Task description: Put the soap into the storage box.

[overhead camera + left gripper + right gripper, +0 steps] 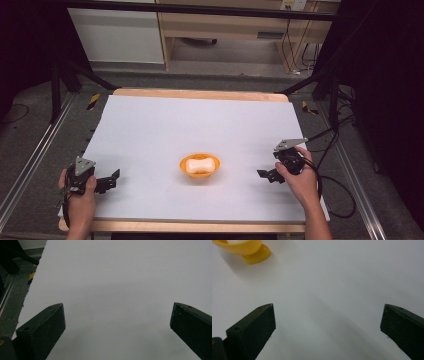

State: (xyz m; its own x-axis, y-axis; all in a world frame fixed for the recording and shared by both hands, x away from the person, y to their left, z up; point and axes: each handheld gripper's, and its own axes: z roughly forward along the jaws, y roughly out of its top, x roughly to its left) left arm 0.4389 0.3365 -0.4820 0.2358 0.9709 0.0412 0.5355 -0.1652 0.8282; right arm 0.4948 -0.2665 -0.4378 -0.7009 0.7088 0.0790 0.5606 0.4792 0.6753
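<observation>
My table (150, 125), a white sheet over a wooden top, carries an orange bowl (199, 165) near its middle, with my two grippers resting well apart on either side of that bowl.

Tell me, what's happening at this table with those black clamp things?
A person sits at a white table holding a two-jaw gripper in each hand. The left gripper rests near the table's left edge, the right gripper near its right side; both have their jaws open and grip nothing. Between them stands a small orange bowl with a white object lying in it. Neither gripper touches the bowl.
</observation>
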